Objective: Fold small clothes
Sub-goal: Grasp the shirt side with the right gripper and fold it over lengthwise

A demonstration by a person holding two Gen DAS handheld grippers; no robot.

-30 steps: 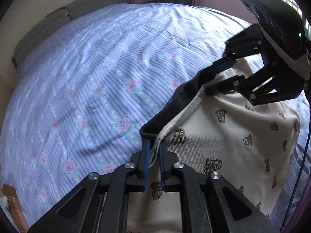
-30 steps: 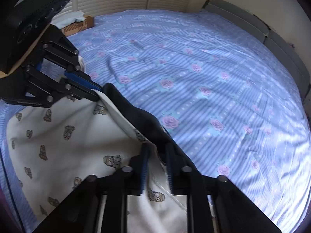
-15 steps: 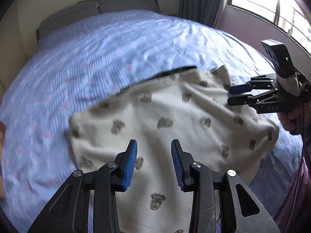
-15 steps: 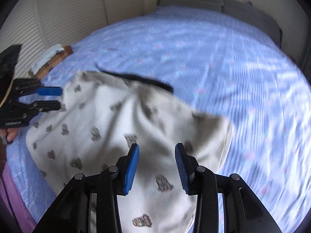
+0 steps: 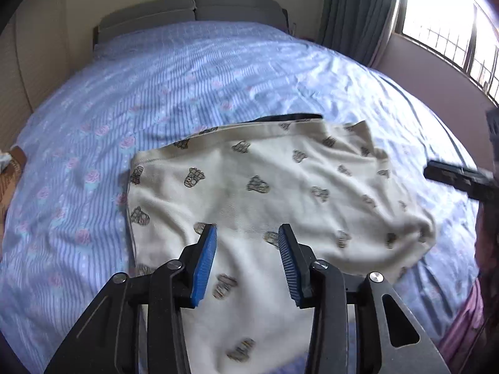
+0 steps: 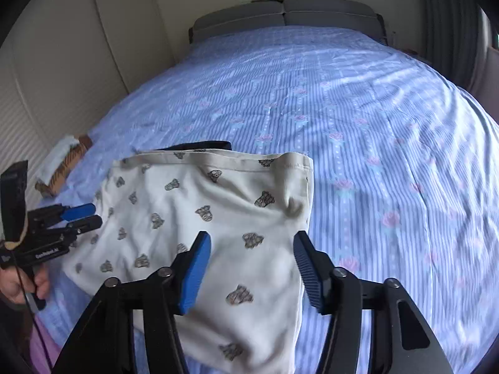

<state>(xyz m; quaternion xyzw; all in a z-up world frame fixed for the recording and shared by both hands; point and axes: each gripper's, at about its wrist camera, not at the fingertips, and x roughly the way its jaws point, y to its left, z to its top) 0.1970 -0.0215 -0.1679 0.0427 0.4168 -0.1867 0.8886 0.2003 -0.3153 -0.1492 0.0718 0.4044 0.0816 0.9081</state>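
Closest to me, my left claw [image 5: 246,258] hangs over the near part of the cream garment [image 5: 265,193], blue pads apart with nothing pinched between them; its jaws have just been opening. Same deal with my right claw [image 6: 252,268]: it has just been spreading too and now gapes wider, empty, with the cloth lying under it and not touching the pads.

The garment lies loose on the bed [image 6: 358,99], right below and ahead of both claws, printed all over with little dark cartoon figures. Past the claw tips it runs to a stitched hem, and a strip of dark fabric [image 6: 199,146] peeks out along that far edge. Some rumples on the right side.

Off to the left of my right claw I see the other claw side-on, gripped by a hand [image 6: 18,283]. Further out, blue striped rose sheet, then the grey headboard [image 6: 283,15] against the wall.
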